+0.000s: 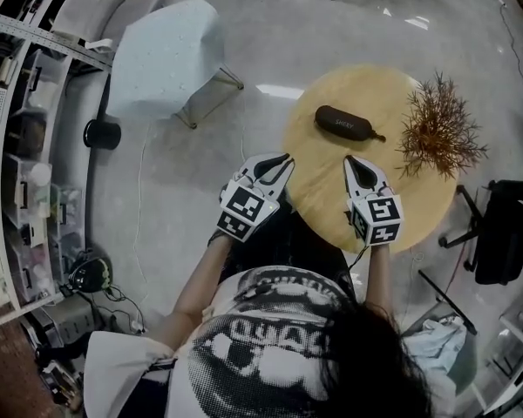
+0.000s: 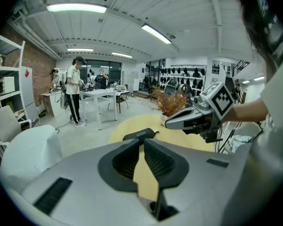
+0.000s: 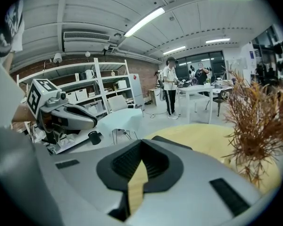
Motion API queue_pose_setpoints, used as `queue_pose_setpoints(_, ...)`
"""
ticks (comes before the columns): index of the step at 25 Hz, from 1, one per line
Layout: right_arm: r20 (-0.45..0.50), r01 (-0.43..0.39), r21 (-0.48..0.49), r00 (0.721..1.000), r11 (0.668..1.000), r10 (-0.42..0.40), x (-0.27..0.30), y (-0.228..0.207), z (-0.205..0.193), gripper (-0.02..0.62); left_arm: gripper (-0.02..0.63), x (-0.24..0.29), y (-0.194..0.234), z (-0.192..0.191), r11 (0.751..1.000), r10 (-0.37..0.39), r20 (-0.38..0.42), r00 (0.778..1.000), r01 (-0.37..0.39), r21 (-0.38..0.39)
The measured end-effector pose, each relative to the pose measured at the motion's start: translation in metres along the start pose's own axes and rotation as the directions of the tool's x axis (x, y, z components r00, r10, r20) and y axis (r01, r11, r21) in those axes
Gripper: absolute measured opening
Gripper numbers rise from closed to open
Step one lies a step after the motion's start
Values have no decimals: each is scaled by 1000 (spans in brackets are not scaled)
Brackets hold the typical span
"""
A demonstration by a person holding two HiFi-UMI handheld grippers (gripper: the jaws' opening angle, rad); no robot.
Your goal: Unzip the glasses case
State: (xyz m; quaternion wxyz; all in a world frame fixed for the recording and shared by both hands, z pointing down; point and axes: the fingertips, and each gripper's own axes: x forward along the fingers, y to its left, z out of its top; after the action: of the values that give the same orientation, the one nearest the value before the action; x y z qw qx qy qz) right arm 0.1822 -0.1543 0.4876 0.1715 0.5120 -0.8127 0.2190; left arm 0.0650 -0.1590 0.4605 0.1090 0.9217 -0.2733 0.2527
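Note:
A black zipped glasses case [image 1: 346, 124] lies on the far half of a round wooden table [image 1: 331, 200]. In the left gripper view the glasses case [image 2: 139, 134] shows just past the jaw tips, some way off. My left gripper [image 1: 287, 158] hovers at the table's near left edge, its jaws meeting at the tips with nothing between them. Over the table's near part my right gripper [image 1: 348, 158] is shut and holds nothing. Both point toward the case and touch nothing. A dark edge of the case [image 3: 172, 143] peeks over the right jaws.
A dried brown plant [image 1: 438, 133] stands on the table to the right of the case. A white padded chair [image 1: 166, 55] is beyond the table at left, shelving [image 1: 17, 146] along the left wall, a black chair [image 1: 501, 233] at right. People [image 2: 75, 95] stand far off by a white table.

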Motion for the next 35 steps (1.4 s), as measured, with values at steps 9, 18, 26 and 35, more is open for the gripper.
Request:
queue_pose_setpoints(9, -42, 20, -58, 999, 998, -22, 16, -29, 6, 18, 29, 42, 18, -14, 998, -54, -65, 996, 55, 26)
queue_pose_setpoints(18, -229, -88, -354, 973, 931, 5, 55, -47, 3, 108, 71, 96, 35, -34, 992, -127, -118, 985, 129, 12)
queue_pose_setpoints(26, -452, -257, -464, 892, 848, 22, 102, -74, -22, 171, 71, 138, 55, -54, 983, -165, -167, 972, 176, 55)
queue_pose_setpoints(35, -625, -448, -423, 773, 788, 104, 115, -79, -36, 184, 84, 180, 56, -69, 963, -222, -213, 951, 248, 105)
